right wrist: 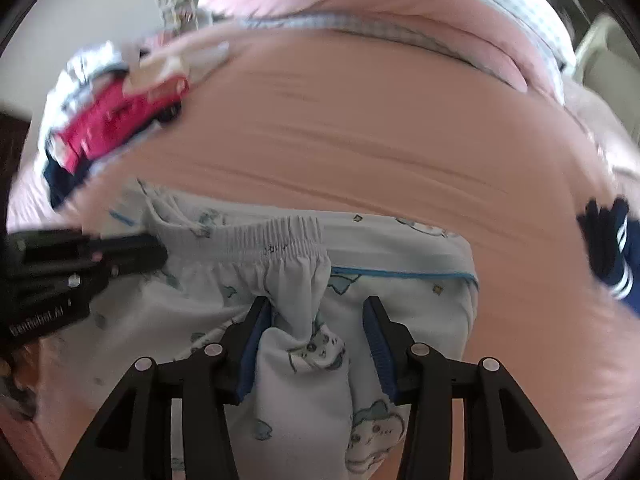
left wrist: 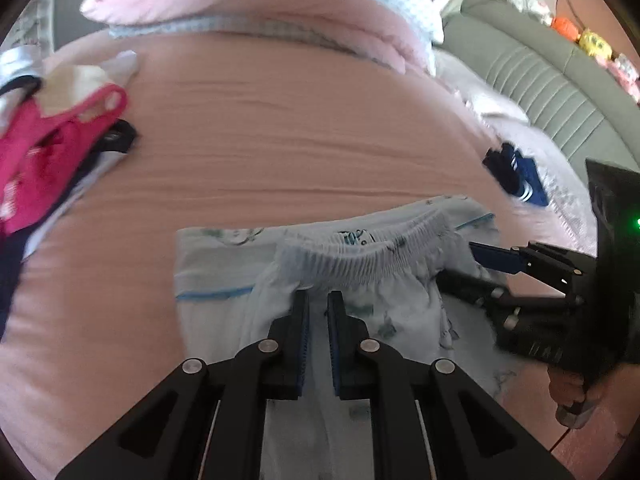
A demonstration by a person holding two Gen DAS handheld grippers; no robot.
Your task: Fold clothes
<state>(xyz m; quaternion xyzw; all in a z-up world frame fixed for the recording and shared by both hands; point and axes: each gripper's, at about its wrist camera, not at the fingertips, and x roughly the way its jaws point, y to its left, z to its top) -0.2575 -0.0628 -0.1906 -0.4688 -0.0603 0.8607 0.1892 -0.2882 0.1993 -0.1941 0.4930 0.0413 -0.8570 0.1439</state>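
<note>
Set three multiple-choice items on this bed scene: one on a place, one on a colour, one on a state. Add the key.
1. In the left wrist view, where does the pink garment lie?
A. at the sheet's left side
B. on the floor
C. on a shelf

2. What colour is the sheet?
A. green
B. pink
C. black

3. How do the jaws of the right gripper stand?
A. shut, with nothing between them
B. apart, with cloth of the pants between them
C. out of view

Key:
1 A: it lies in the clothes pile at the left edge of the sheet.
2 B: the whole bare surface is pink.
3 B: the right wrist view shows a bunch of pale cloth in a wide gap.
</note>
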